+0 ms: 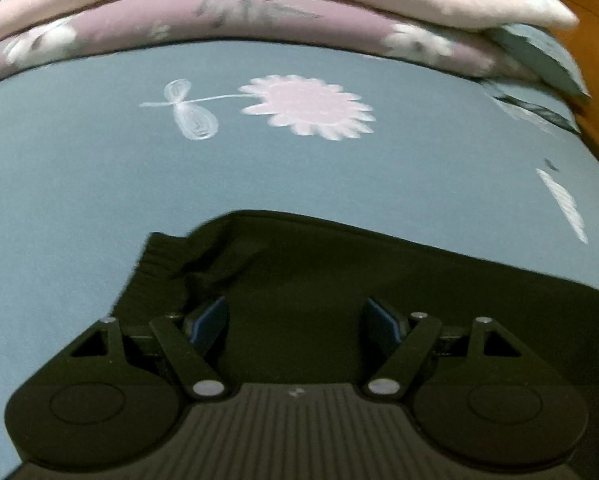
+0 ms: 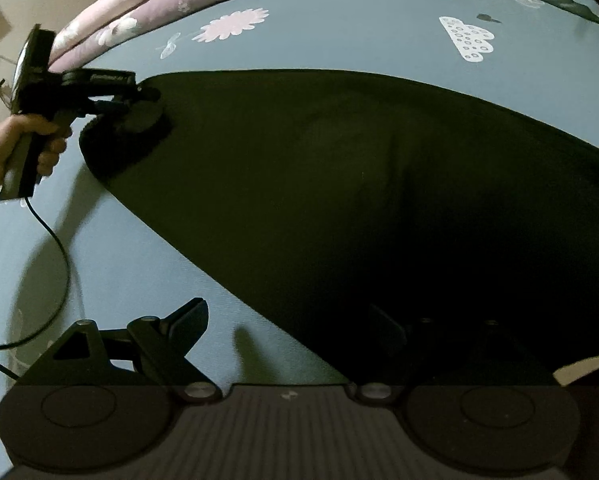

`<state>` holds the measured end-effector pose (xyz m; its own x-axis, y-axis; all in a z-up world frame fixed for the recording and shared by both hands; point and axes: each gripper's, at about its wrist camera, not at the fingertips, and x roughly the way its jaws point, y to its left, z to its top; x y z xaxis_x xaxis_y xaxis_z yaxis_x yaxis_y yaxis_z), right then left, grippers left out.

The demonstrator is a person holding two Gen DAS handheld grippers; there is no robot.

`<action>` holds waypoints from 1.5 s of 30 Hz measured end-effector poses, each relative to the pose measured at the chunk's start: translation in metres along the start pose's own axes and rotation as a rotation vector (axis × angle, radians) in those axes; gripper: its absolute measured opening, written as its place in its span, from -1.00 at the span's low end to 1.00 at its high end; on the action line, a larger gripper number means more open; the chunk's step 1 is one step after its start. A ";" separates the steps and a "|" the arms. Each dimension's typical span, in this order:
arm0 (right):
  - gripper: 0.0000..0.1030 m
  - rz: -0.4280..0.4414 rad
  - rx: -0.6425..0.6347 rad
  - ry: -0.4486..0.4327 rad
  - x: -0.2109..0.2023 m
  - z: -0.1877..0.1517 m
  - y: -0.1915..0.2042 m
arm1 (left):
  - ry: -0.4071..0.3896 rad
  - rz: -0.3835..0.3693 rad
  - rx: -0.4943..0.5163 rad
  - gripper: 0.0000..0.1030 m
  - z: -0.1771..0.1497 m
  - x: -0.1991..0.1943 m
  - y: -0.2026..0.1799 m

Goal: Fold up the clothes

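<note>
Nearest the lens in the left wrist view, the left gripper [image 1: 295, 322] hangs with its blue-padded jaws spread wide and nothing pinched between them. Directly beneath lies a black garment [image 1: 339, 272], its ribbed cuff or hem [image 1: 155, 272] just to the left of the jaws.

In the right wrist view, the right gripper [image 2: 295, 320] is also spread wide and holds nothing. One finger sits over bare sheet, the other is lost against the dark cloth.

The garment [image 2: 359, 200] lies flat on a blue-grey bedsheet [image 2: 139, 260] printed with pale flowers. It looks like soft, matte knit, smooth across the middle and ribbed at the narrow end. Its long axis runs from that narrow end, where the left gripper [image 2: 147, 108] hovers in a person's hand [image 2: 15, 148], to the broad part below the right gripper. Each gripper is therefore nearest its own end.

Folded pink floral bedding [image 1: 259, 8] is stacked along the far edge.
</note>
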<state>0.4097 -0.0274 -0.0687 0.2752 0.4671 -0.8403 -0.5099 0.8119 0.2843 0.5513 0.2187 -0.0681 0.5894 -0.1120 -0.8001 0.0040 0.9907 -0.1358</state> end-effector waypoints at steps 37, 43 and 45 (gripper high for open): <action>0.91 -0.262 0.187 0.016 -0.143 -0.175 -0.077 | 0.057 -0.378 0.772 0.53 -0.125 -0.051 -0.359; 0.93 -0.238 0.237 0.060 -0.133 -0.206 -0.096 | 0.105 -0.356 0.725 0.58 -0.151 -0.043 -0.345; 1.00 -0.225 0.245 0.058 -0.132 -0.213 -0.100 | 0.121 -0.328 0.702 0.58 -0.151 -0.047 -0.336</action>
<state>0.2509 -0.2441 -0.0847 0.3079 0.2519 -0.9175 -0.2286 0.9557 0.1856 0.3999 -0.1203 -0.0732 0.3781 -0.3751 -0.8464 0.6962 0.7178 -0.0070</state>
